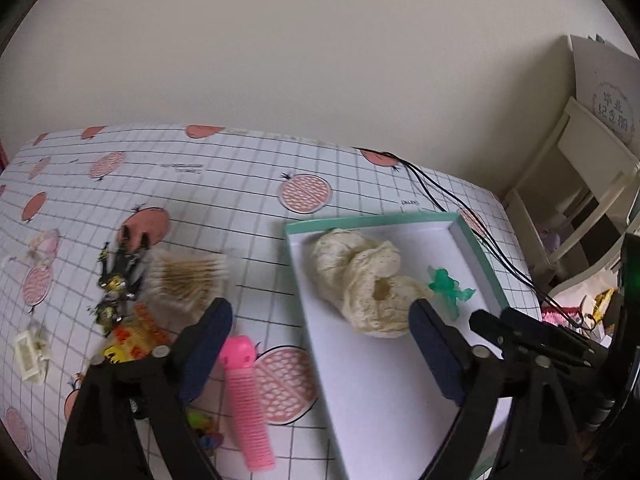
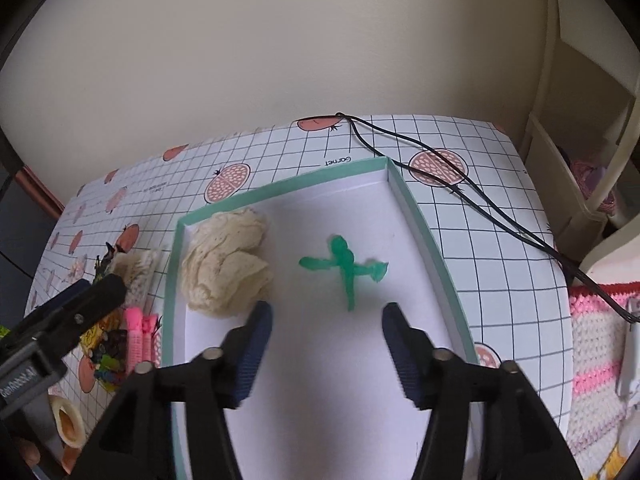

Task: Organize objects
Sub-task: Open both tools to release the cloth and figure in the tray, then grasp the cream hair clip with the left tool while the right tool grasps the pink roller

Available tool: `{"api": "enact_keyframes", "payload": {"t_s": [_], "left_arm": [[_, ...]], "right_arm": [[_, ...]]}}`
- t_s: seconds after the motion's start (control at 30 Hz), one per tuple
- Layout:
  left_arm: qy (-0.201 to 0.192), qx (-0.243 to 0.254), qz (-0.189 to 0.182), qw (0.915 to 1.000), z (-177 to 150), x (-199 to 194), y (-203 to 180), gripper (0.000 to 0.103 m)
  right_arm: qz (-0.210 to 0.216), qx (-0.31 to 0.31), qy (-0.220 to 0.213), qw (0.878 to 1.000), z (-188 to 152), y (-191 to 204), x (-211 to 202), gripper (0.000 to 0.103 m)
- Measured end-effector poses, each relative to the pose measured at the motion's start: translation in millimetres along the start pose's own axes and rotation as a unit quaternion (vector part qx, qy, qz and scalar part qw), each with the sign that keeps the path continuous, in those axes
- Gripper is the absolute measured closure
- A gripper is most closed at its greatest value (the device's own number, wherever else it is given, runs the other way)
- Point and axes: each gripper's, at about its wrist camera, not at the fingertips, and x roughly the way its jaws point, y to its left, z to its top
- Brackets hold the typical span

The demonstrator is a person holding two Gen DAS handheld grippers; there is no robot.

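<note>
A shallow white box with a green rim (image 1: 372, 222) (image 2: 420, 208) lies on the table. In it lie a crumpled cream cloth (image 1: 360, 276) (image 2: 226, 262) and a green toy figure (image 1: 450, 288) (image 2: 346, 266). My left gripper (image 1: 320, 312) is open and empty over the box's left rim, near the cloth. My right gripper (image 2: 327, 312) is open and empty above the box floor, just short of the green figure; it also shows in the left wrist view (image 1: 520, 332). A pink hair roller (image 1: 246, 392) (image 2: 134, 332) lies left of the box.
Left of the box lies a clutter: a pack of cotton swabs (image 1: 188, 280), a black and yellow toy (image 1: 118, 280), an orange packet (image 1: 136, 336), a white clip (image 1: 30, 354). Black cables (image 2: 460, 188) run over the table's far right. A white shelf (image 1: 576, 184) stands right.
</note>
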Motion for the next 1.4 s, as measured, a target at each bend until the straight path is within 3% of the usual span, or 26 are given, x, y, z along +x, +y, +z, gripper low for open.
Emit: {"api": "enact_keyframes", "payload": {"t_s": [0.2,0.33,0.83,1.4], "left_arm": [[-0.021,-0.011,0.018,0.9996,-5.5,-15.5,13.1,0.0],[-0.021,-0.018,0.02,0.9994,-9.4,-20.2,21.7,0.0],[-0.014,-0.04,0.008,0.9991,-24.6,-40.2,41.6,0.0],[-0.044,-0.071,0.029,0.9961,-23.2,-85.1,100.5,0.0]], "right_arm": [[-0.009,-0.008,-0.005,1.0,-5.1,8.3,-7.6,0.009],[-0.012,-0.006,-0.006,1.0,-8.6,11.6,-9.9,0.0],[-0.033,-0.017,-0.023,0.999,-18.5,32.4,-36.8,0.0],[-0.005,-0.052,-0.05,0.997,-13.7,95.7,-54.3,0.0]]}}
